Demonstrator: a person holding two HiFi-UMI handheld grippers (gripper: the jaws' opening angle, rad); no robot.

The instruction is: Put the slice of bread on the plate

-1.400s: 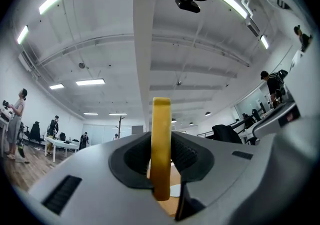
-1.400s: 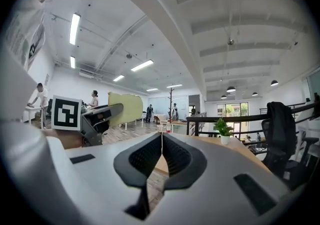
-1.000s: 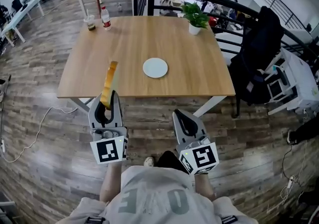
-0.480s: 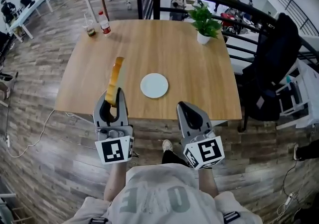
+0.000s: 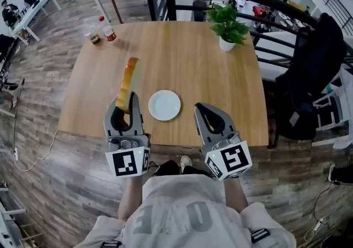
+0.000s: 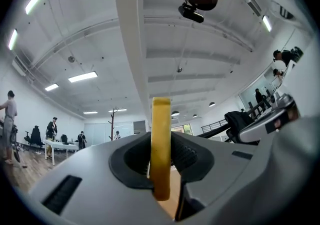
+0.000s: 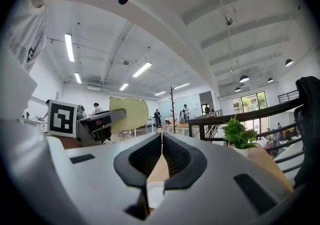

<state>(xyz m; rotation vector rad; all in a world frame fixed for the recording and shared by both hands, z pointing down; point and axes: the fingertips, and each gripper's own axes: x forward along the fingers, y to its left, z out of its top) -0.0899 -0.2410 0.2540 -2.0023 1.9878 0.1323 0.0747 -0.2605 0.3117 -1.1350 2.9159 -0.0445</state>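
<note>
Over table (image 5: 193,65), bread (image 5: 128,82) tight in left claw (image 5: 124,104)

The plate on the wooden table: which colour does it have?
The plate is plain white; the head view shows it best.

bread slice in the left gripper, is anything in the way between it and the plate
Nothing visible. The bread slice, clamped in the left gripper, is just left of the plate, with only bare table between them. The bottle, cup and potted plant stand along the far edge, well clear.
</note>
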